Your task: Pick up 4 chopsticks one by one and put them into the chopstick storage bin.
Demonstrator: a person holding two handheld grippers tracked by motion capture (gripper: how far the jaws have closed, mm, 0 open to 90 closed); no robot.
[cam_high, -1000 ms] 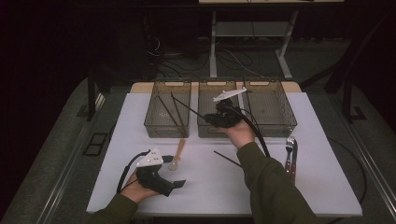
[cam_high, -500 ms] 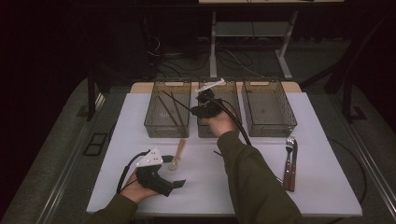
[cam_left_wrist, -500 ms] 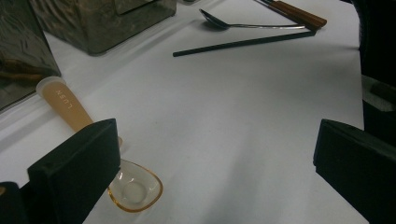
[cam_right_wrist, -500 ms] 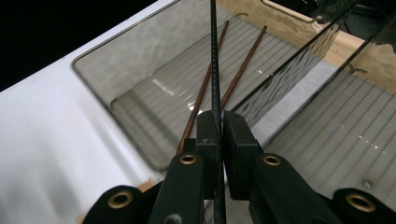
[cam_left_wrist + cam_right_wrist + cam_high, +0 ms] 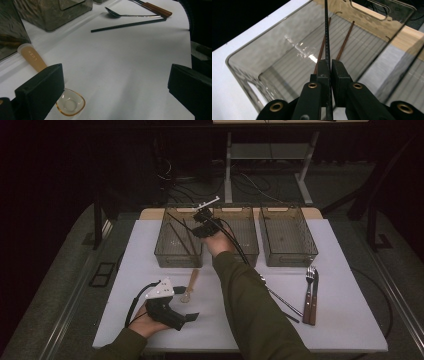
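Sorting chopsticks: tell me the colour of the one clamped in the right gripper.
Black chopstick; right gripper view.

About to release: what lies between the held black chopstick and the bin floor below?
In the right gripper view, two brown chopsticks lie on the left bin floor beneath the black chopstick.

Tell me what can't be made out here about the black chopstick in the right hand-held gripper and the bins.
- Black chopstick: its far tip runs off the top edge of the right gripper view.
- Left bin: in the high view, too dim and small to count what lies inside.
- Middle bin: the right hand and sleeve hide part of its floor.
- Amber spoon: the left hand-held gripper jaw hides part of its handle.
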